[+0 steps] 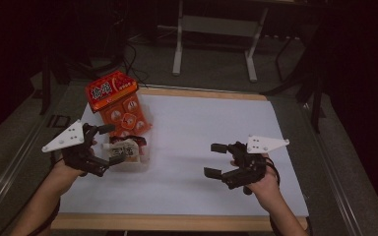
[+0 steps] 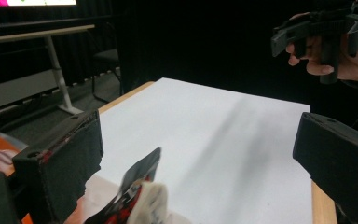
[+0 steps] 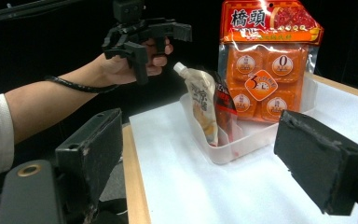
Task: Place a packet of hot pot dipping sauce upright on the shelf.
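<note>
Your left tongs [image 1: 112, 143] hang released above the near end of the clear plastic tub [image 1: 137, 164], jaws spread wide with nothing between the pads. In the left gripper view the top of the pouch pokes up between the two black jaws without touching either one. That pouch, a cream and black spouted sauce pouch [image 3: 208, 108], stands upright in the tub's near end, its white spout uppermost, and leans against the tub wall. Just behind it in the same tub stands the big orange plastic pack of round portions with a red printed header [image 3: 266, 60], tilted back against the far wall and rising well above the rim.

The tub sits on the white sheet [image 1: 202, 132] that covers the wooden bench [image 1: 177, 222], close to the sheet's left edge as you look from the high view.

Your right tongs [image 1: 215, 160] are released as well, jaws standing far apart and empty, held low over the bare sheet on the right half of the bench, well apart from the tub. In the right gripper view they point across the bench towards the tub, with your left hand [image 3: 121, 67] and its tongs raised behind and above the pouch
</note>
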The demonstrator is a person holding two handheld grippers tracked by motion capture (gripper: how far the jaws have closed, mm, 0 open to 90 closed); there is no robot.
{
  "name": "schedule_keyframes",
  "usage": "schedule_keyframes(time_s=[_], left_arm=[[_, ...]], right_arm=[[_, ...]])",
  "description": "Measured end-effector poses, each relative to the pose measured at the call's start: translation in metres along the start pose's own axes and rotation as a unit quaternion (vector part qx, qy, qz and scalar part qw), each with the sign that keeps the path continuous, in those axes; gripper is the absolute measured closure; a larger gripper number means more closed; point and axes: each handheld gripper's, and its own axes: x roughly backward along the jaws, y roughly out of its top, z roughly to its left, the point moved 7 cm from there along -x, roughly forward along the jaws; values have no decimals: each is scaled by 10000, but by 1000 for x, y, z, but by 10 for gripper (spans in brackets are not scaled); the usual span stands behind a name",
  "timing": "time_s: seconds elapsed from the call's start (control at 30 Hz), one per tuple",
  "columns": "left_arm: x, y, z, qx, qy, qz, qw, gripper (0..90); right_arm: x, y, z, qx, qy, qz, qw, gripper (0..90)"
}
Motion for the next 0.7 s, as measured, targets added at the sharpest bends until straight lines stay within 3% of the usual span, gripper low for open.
schedule_keyframes(time_s=[0.3, 0.4, 0.7], left_arm=[[-23, 8, -27, 18, -151, -31, 9999, 19], [-31, 12, -37, -77, -281, -93, 9995, 19], [-52, 12, -58, -104, -531, -57, 9985, 19]], right_arm=[[5, -5, -3, 75, -187, 44, 9998, 154], [6, -7, -4, 65, -232, 39, 9997, 154], [9, -16, -8, 105, -415, 138, 9990, 152]])
